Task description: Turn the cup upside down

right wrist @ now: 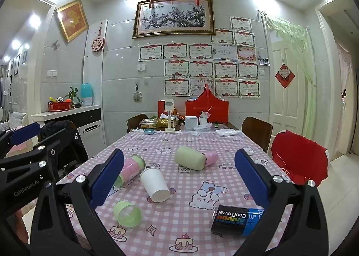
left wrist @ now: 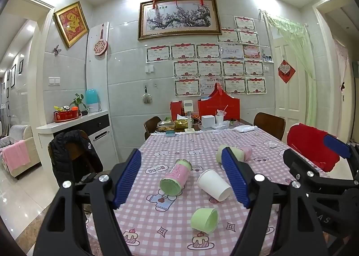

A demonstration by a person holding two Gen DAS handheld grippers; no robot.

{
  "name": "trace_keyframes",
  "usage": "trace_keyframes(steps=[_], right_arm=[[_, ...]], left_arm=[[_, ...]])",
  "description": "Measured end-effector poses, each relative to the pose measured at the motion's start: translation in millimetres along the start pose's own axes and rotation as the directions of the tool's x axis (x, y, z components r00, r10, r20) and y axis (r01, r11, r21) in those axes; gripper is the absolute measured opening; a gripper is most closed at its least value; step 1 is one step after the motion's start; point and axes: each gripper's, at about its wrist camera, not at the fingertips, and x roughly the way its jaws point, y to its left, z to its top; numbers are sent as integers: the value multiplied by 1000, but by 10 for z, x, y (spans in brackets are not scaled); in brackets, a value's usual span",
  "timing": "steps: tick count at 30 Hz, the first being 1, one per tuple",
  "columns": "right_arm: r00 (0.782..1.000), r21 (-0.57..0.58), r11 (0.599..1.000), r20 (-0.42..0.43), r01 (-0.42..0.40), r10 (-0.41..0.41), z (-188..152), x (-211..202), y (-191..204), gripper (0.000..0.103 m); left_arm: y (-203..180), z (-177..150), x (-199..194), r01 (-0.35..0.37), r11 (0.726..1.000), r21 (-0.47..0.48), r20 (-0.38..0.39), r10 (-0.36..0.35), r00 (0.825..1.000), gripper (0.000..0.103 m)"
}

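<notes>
**The cup lies on its side, ahead of both claws**

The left gripper (left wrist: 181, 177) is wide open, holding nothing; the white paper cup (left wrist: 214, 184) lies tipped over just ahead, between its blue pads. The cup rests mid-table on the pink checked tablecloth (right wrist: 179, 188), its bottom pointing toward the near edge. The right gripper (right wrist: 179, 182) is open too, and looks just as close.

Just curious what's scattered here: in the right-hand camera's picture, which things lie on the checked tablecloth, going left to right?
Small green cup, white paper cup, large green cup, CoolTowel can.
</notes>
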Motion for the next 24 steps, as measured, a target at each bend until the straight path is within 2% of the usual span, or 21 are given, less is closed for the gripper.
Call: trace_keyframes(steps=[24], right_arm=[[1000,1,1000,-1,-1,1,6,-8,9,95]], left_arm=[[-1,0,1,-1,1000,3,-3,1,1000,73]])
